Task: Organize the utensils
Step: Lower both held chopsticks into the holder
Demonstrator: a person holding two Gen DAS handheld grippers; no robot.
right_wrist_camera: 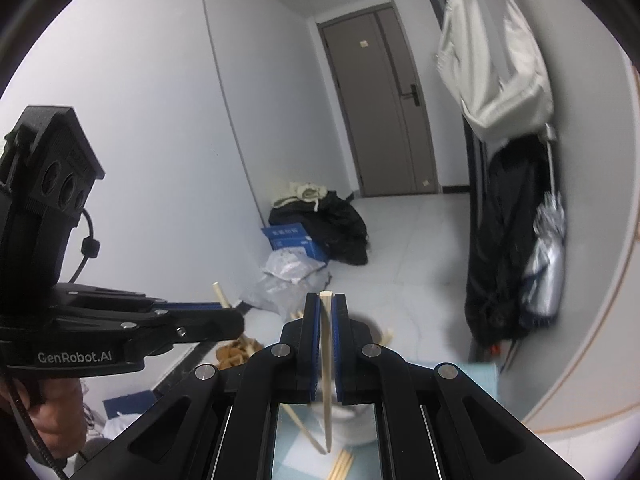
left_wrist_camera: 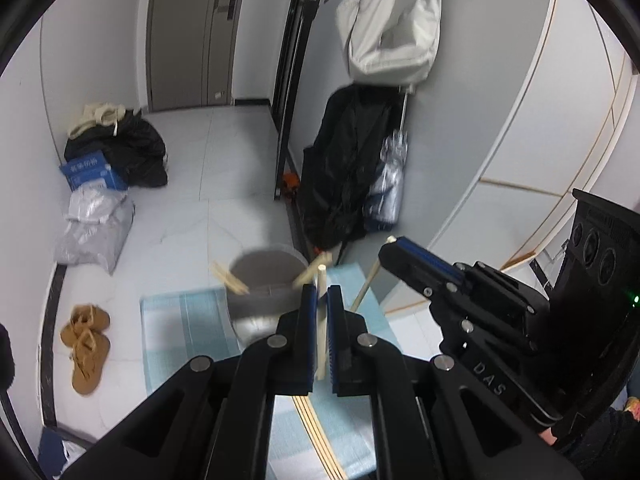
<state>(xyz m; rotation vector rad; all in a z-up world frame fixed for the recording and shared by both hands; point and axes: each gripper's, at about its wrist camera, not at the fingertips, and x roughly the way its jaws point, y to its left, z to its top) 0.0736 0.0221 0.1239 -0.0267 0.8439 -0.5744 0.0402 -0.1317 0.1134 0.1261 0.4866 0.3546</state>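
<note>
Left gripper (left_wrist_camera: 322, 300) fingers are pinching one chopstick (left_wrist_camera: 320, 320) upright between the pads. Right gripper (right_wrist_camera: 326, 312) fingers are pinching another chopstick (right_wrist_camera: 327, 360), tip hanging below. Just beyond both sets of fingers, the grey holder (left_wrist_camera: 264, 284) is carrying more chopsticks; loose chopsticks (left_wrist_camera: 316, 432) are lying beneath the fingers on the blue mat (left_wrist_camera: 180, 320).

— What's in my left gripper (left_wrist_camera: 320, 300)?

— My blue pads are clamped on one pale chopstick (left_wrist_camera: 321, 320), held upright between them.

— And past the tips?

— A grey metal cup (left_wrist_camera: 264, 292) stands at twelve o'clock on the light blue mat (left_wrist_camera: 184, 328), with more chopsticks (left_wrist_camera: 230, 278) leaning out over its rim at both sides.

— My other tool?

— The right gripper (left_wrist_camera: 394, 246) reaches in from three o'clock, pinching a second chopstick (left_wrist_camera: 366, 286) that slants down toward the mat. Loose sticks (left_wrist_camera: 320, 436) lie on the mat at six o'clock, beneath my fingers.
</note>
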